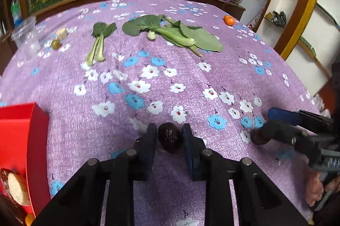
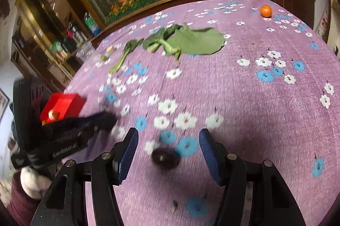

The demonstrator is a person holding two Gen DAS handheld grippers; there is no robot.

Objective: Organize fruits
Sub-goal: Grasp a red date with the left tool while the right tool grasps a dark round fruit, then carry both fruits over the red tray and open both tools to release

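The purple floral tablecloth [image 1: 191,69] carries everything. Along its far edge lie the bok choy leaves [image 1: 170,32] and a smaller bok choy stalk [image 1: 98,43], apart from the fruit, which I judge to be deliberate sorting. A tangerine [image 1: 229,20] sits at the far right corner; a small green fruit [image 1: 55,44] sits near the far left corner beside a clear plastic cup [image 1: 25,37]. My red box [image 1: 27,141] stands at the near left edge as the collection point; it already holds some items.

My left gripper [image 1: 167,136] is nearly closed around a dark, wrinkled fruit [image 1: 169,138] near the near edge. The pads bracket it closely; a thin gap shows on the right side, so I judge contact incomplete.

My right gripper [image 2: 169,149] stands about half open over a second dark fruit [image 2: 165,158], which lies on the cloth between the fingers, untouched. Blur hides its detail.
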